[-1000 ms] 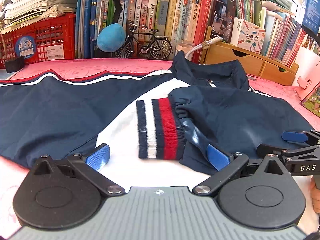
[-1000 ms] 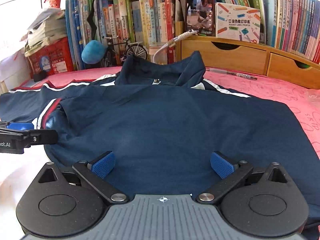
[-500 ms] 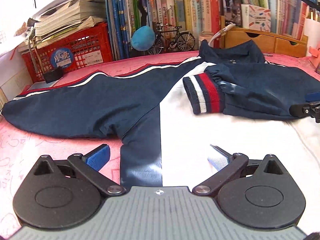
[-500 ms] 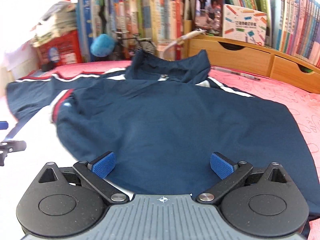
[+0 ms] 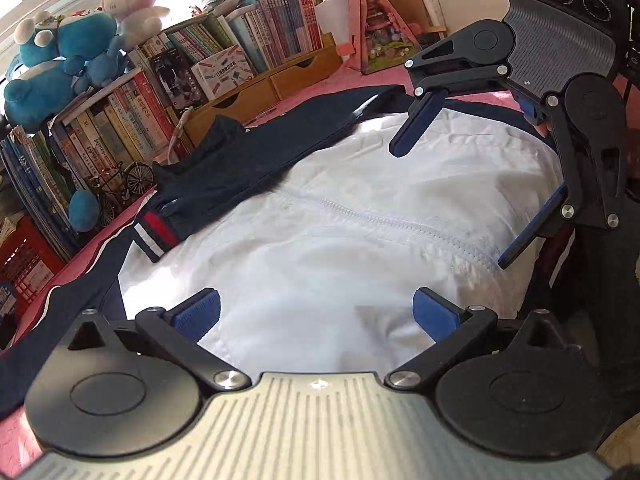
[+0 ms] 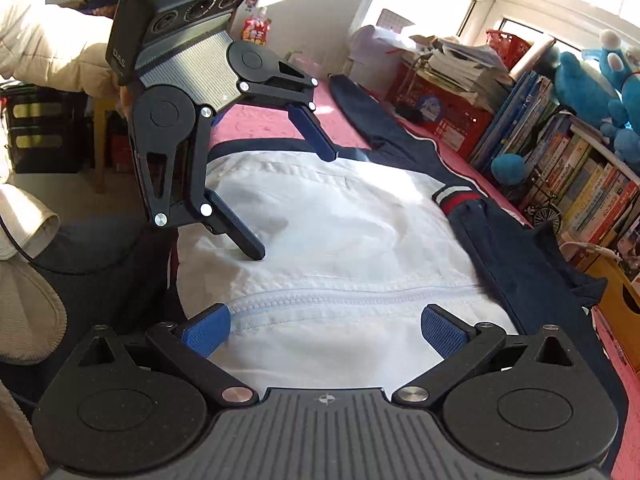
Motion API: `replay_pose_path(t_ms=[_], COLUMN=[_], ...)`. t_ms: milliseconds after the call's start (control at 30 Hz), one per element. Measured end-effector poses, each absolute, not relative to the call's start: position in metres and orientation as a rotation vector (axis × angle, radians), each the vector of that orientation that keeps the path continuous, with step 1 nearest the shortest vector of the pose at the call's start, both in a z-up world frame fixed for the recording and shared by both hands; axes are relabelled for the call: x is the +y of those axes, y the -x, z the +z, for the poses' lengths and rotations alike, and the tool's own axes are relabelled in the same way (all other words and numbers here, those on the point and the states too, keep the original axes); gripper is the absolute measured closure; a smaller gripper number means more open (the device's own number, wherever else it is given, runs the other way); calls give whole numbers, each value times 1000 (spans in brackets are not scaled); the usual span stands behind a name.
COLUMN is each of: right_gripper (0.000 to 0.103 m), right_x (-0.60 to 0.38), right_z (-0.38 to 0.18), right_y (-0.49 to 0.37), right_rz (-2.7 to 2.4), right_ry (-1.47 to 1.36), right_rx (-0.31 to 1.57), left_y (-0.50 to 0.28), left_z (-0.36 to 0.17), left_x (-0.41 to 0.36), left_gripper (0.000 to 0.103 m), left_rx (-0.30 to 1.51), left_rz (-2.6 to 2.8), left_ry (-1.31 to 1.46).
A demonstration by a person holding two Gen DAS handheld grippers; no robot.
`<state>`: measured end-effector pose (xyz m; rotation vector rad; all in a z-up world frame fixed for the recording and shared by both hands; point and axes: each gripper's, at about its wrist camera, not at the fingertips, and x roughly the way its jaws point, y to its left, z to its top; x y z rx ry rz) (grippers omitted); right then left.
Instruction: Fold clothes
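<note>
A navy and white jacket lies flat on the pink cover, white front and zipper facing up. One navy sleeve is folded across the chest, and its red, white and navy cuff rests on the white panel. The other sleeve stretches out straight. My left gripper hovers open over the white front, holding nothing. My right gripper is open over the zipper, also holding nothing. Each shows in the other's view, the right gripper and left gripper, facing one another just above the cloth.
Books line the far side, with wooden drawers, a toy bicycle, blue plush toys and a red crate. A person's cream sleeve holds the left gripper. Pink cover shows beyond the hem.
Both grippers have swung away from the folded sleeve and now face each other across the jacket's white front. Both stayed open. The jacket itself has not shifted.
</note>
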<state>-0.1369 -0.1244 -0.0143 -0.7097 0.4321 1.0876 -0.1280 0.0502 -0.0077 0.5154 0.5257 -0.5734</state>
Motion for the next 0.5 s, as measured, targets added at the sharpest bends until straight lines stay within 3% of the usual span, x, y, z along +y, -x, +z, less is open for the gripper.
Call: replay_pose_path(t_ms=[233,500], right_gripper=[0,0], right_x=[-152,-221], right_z=[-38,-56], right_y=[145,145], right_rz=[1039,897], right_ry=[787,786], right_rx=[472,503], left_y=[100,104], left_z=[-23,-25], left_x=[98,147], left_gripper=[0,0], left_rx=[658,635], left_rz=[-569,-462], left_ry=[-237,-164])
